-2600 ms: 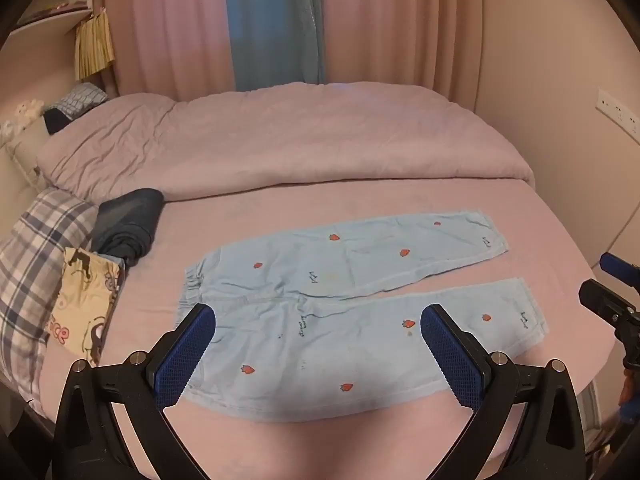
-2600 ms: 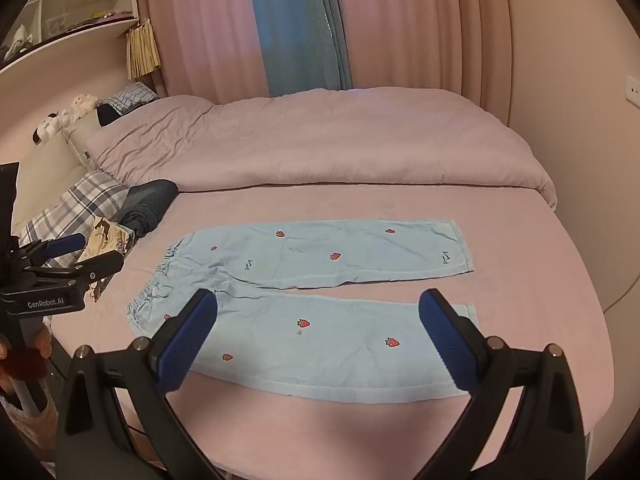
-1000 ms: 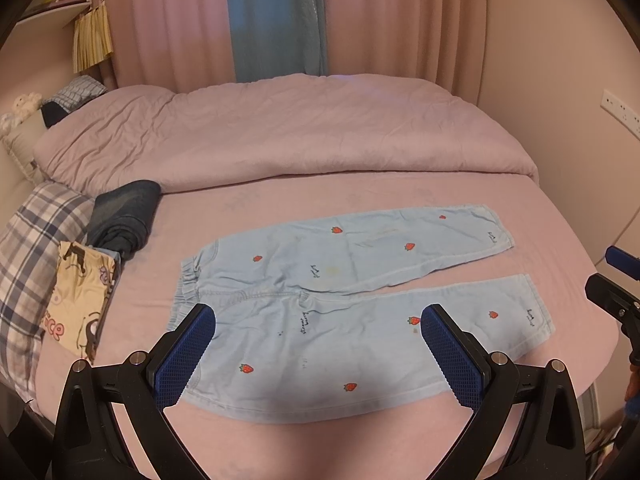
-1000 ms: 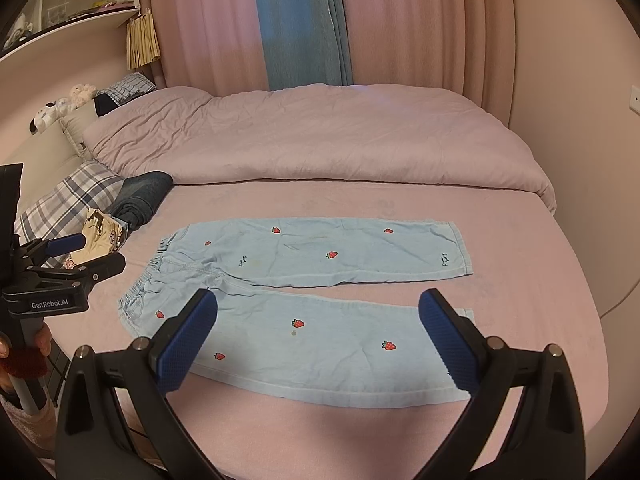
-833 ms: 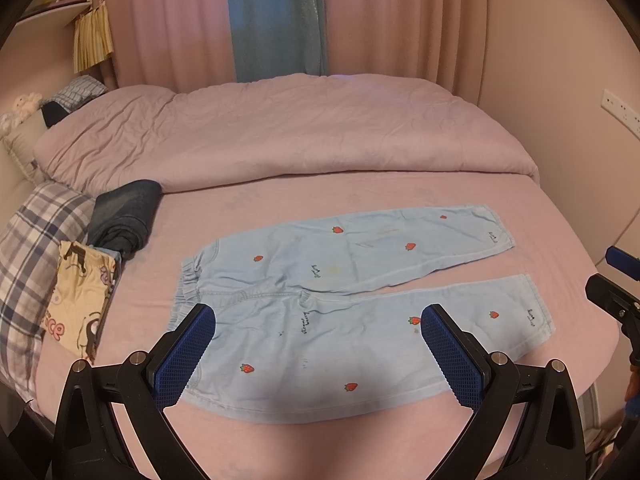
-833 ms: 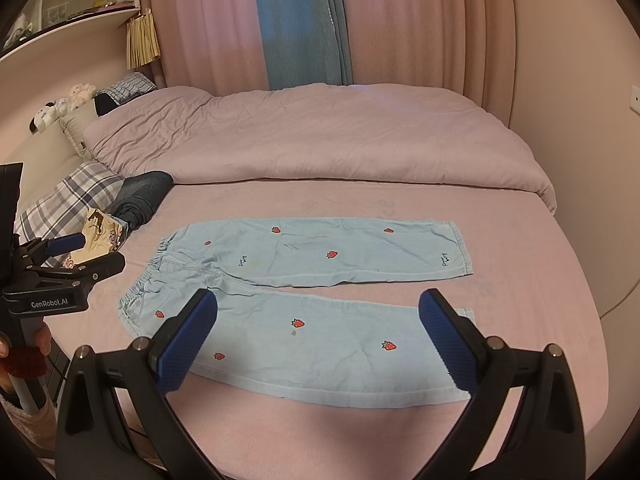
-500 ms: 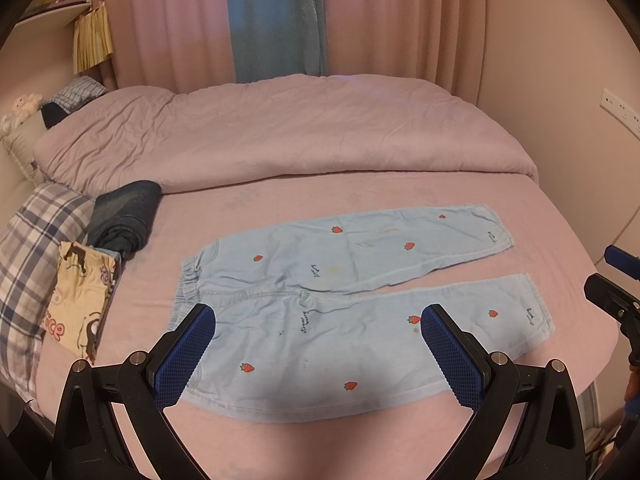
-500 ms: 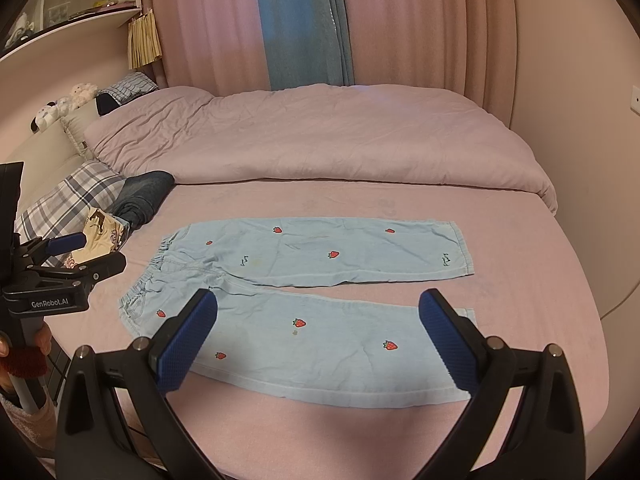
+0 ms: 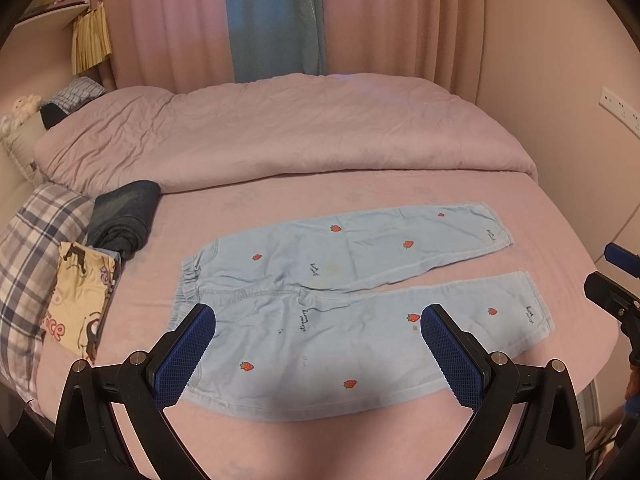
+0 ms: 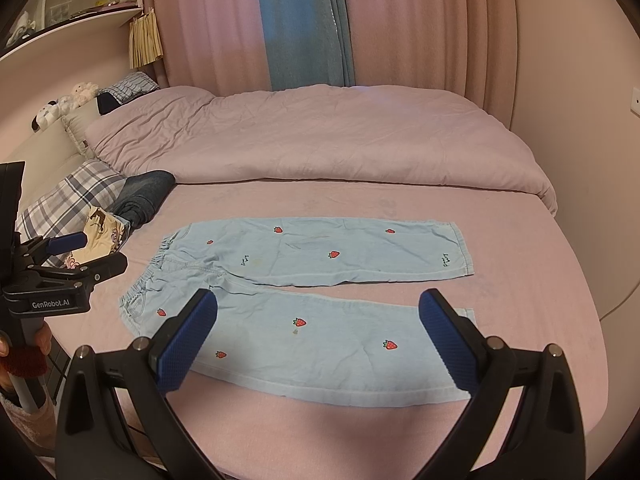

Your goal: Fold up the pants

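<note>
Light blue pants (image 9: 352, 292) with small red strawberries lie flat on the pink bed, waistband to the left, both legs spread apart to the right. They also show in the right wrist view (image 10: 312, 280). My left gripper (image 9: 318, 354) is open and empty, held above the near leg. My right gripper (image 10: 318, 340) is open and empty, also above the near leg. The left gripper shows at the left edge of the right wrist view (image 10: 76, 260), and the right gripper at the right edge of the left wrist view (image 9: 612, 276).
A folded lilac duvet (image 9: 280, 132) covers the far half of the bed. At the left lie a dark folded garment (image 9: 124, 216), a plaid pillow (image 9: 28, 240) and a cartoon-print item (image 9: 80, 292). Curtains (image 10: 304, 20) hang behind; a wall stands at right.
Both views have held almost still over the last second. Since 2.6 s ago both grippers have shifted slightly, so the pants sit a little differently in the views.
</note>
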Demonstrator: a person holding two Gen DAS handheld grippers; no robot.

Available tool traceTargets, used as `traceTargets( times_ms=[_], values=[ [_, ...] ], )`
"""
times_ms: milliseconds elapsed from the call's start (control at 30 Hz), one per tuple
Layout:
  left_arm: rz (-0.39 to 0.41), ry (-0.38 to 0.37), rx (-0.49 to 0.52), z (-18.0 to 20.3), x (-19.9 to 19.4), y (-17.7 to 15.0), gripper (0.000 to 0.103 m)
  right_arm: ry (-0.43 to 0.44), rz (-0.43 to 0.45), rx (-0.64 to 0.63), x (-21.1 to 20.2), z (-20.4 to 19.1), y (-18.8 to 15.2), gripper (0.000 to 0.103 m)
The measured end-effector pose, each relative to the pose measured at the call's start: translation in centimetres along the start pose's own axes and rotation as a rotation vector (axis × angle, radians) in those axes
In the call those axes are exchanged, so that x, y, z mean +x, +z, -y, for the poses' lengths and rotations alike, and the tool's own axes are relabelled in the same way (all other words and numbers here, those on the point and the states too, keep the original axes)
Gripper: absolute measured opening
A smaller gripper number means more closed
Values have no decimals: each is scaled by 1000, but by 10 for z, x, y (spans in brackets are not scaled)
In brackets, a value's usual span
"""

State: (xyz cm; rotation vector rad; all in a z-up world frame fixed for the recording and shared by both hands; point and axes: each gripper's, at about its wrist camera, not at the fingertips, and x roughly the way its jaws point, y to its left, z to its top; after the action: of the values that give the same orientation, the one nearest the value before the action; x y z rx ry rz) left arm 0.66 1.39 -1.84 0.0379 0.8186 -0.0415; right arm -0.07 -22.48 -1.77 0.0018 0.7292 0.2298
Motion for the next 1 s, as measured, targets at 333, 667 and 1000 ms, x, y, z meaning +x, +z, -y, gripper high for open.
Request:
traceTargets(
  times_ms=[333, 667, 1000],
  values=[
    [1, 1, 2, 0, -1, -1, 103, 1, 0, -6, -2, -3, -2, 101],
    [-9, 2, 1, 0, 2, -2, 103, 5, -8, -11, 1, -4, 1, 101],
    [-49, 1, -8, -4, 17, -5, 103, 9, -43, -6, 17, -6, -3, 101]
  ],
)
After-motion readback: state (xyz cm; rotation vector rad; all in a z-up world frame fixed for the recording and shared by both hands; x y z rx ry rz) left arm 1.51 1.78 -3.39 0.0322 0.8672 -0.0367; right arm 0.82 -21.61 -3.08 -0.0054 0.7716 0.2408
